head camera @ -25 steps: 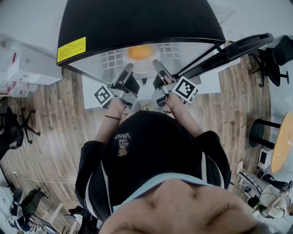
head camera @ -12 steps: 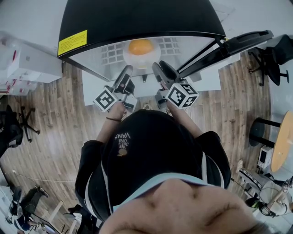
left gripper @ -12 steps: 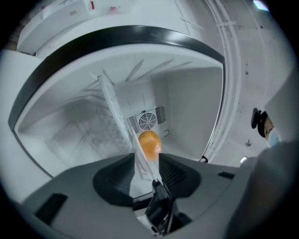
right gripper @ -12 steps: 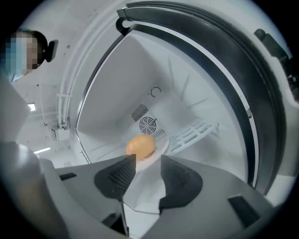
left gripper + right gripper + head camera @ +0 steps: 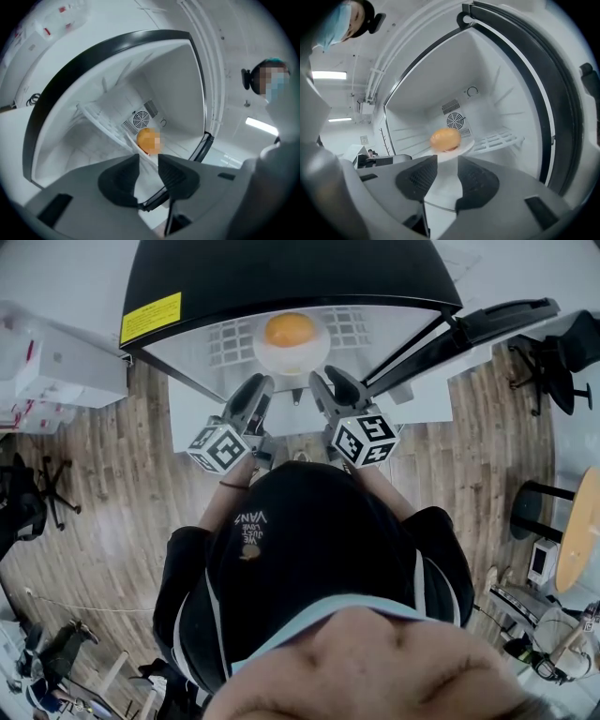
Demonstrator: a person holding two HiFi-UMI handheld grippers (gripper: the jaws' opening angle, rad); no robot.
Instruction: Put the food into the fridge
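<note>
The left gripper [image 5: 255,388] hovers before the open fridge [image 5: 281,277], jaws apart with nothing between them, having just closed slightly. The round orange food [image 5: 289,330] sits on a white plate [image 5: 267,360] on the fridge's wire shelf [image 5: 361,329]. The right gripper [image 5: 328,382] is alike: jaws apart, empty, just narrowed

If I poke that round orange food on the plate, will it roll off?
Probably it would: the orange food looks rounded and seems loose on a shallow plate. The plate itself likely slides easily on the wire shelf.
</note>
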